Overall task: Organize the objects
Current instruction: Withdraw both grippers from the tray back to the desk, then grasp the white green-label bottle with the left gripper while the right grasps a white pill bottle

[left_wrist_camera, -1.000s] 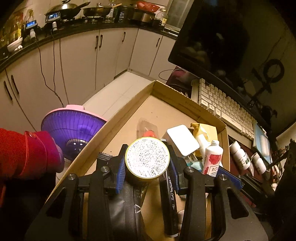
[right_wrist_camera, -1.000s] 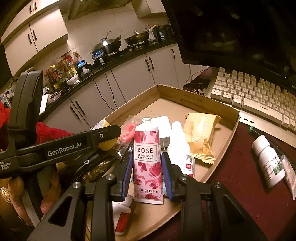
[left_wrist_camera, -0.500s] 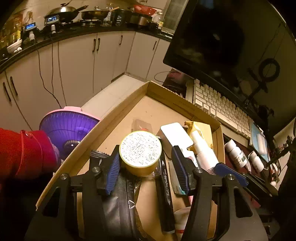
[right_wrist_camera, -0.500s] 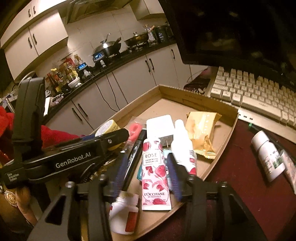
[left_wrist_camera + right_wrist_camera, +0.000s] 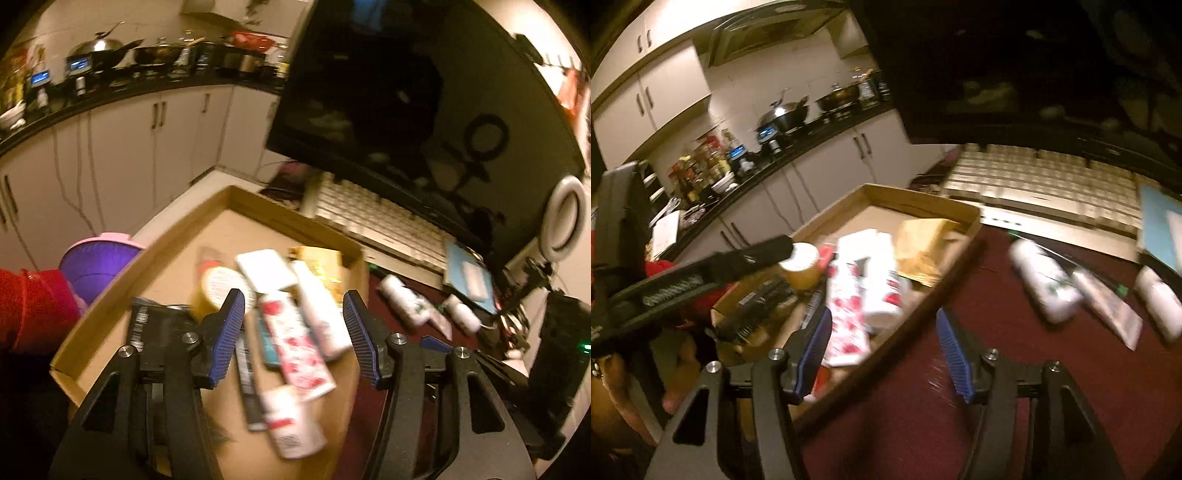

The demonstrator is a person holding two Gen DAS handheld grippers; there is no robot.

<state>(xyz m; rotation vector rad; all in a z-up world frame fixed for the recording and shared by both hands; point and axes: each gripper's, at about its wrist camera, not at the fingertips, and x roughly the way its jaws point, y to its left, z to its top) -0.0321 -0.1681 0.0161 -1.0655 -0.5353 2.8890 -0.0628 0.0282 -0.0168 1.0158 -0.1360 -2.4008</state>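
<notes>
Both jaws parted, hand cream tube (image 5: 301, 341) lying free, cardboard tray (image 5: 110, 295)

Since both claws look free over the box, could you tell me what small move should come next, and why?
Probably swing the right claw, open and empty, toward the white bottle lying on the dark red tabletop. It still lies outside the cardboard box, while the rose tube already rests inside.

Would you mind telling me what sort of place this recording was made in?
Most likely a home: a desk set up inside or right next to a kitchen. White cabinets run under a counter with a wok, while a keyboard and dark monitor sit close by.
</notes>
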